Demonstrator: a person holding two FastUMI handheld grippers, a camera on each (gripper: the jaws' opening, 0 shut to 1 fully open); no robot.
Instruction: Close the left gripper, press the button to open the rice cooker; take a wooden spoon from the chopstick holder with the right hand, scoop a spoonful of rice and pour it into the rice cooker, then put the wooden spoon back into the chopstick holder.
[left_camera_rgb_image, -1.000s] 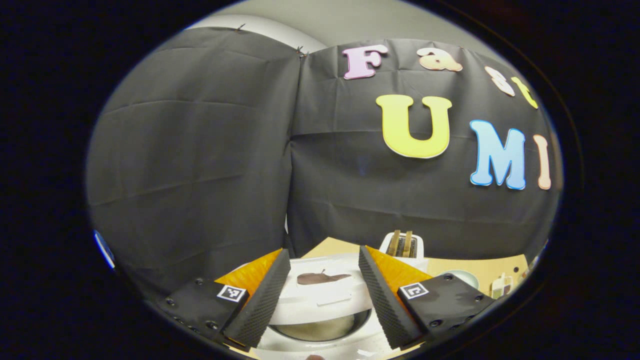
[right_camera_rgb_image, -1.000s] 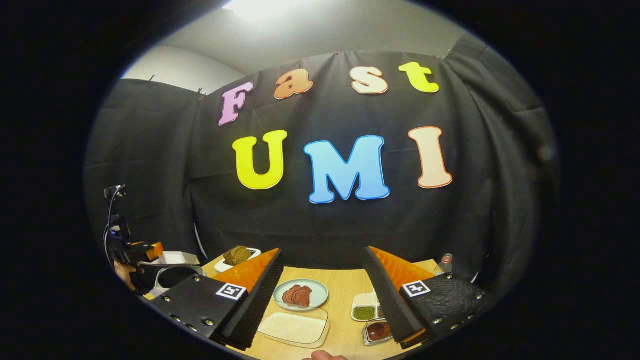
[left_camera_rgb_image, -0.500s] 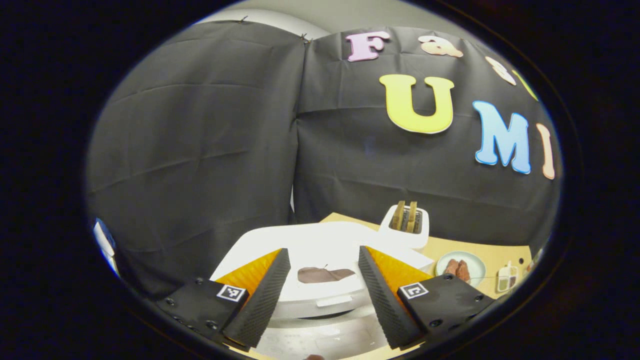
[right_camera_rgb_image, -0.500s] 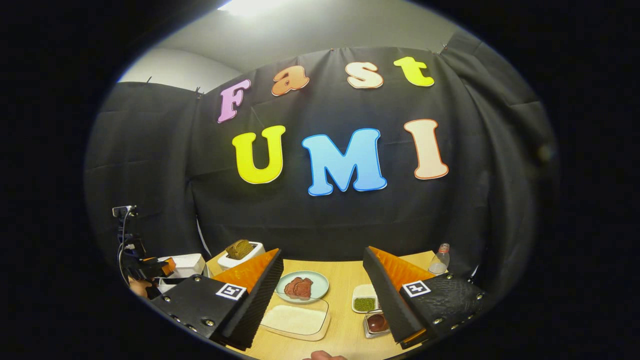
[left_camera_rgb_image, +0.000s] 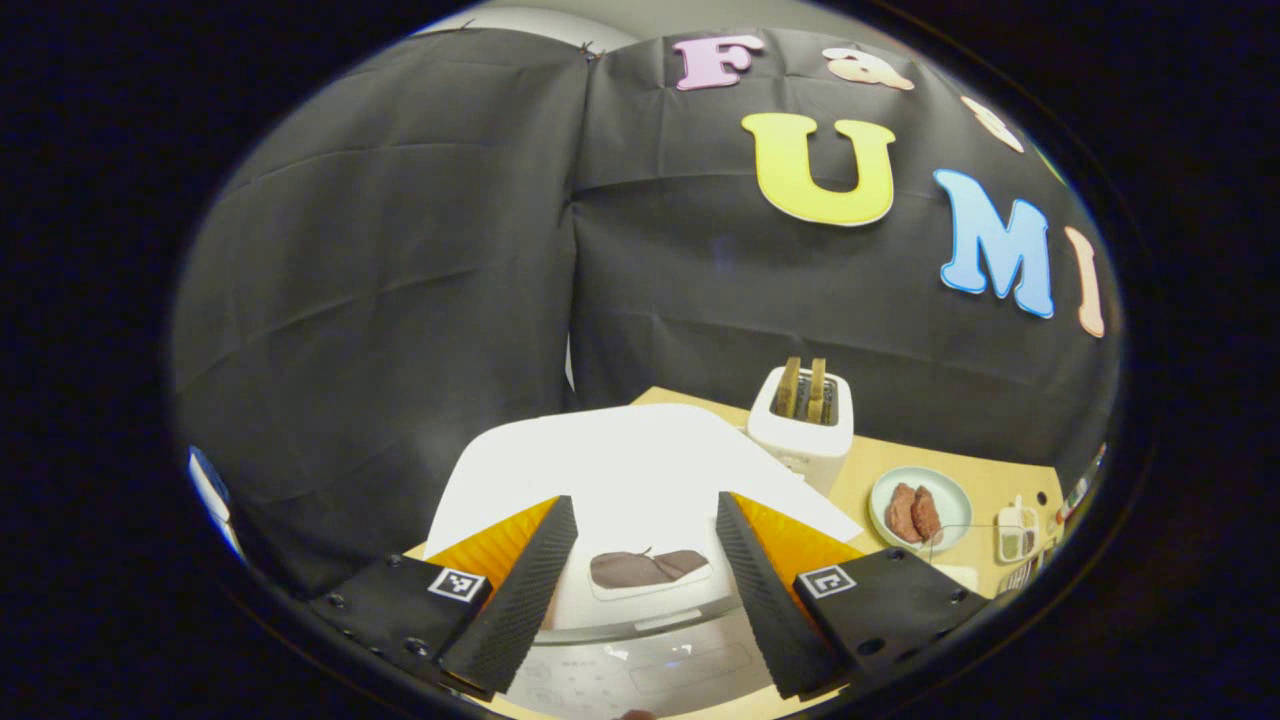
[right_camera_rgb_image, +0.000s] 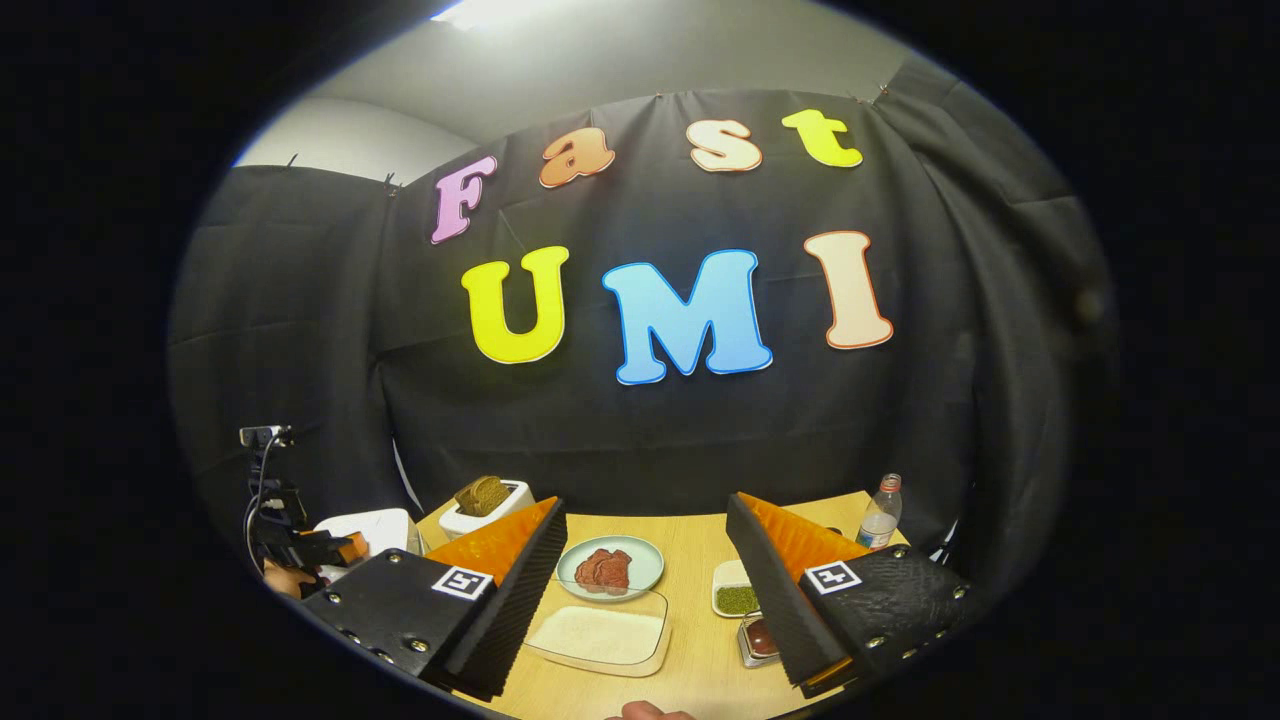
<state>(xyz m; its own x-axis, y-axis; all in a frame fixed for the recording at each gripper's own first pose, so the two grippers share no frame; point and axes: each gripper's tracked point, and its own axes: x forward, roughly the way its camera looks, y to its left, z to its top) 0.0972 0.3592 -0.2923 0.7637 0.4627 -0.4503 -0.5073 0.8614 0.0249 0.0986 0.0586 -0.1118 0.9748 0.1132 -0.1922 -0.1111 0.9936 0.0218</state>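
Both jaws spread wide, empty — left gripper (left_camera_rgb_image: 640, 570) above the rice cooker (left_camera_rgb_image: 630, 480), lid down. Judgement: bring its fingers together first, then press the front button squarely. Right gripper (right_camera_rgb_image: 640, 590) idles over the rice tray (right_camera_rgb_image: 600, 635).

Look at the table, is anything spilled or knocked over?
Nothing stands out. The rice cooker has its lid down, the toaster stands upright with bread in its slots, the meat sits on its plate, the rice stays inside the clear tray, and the bottle is upright.
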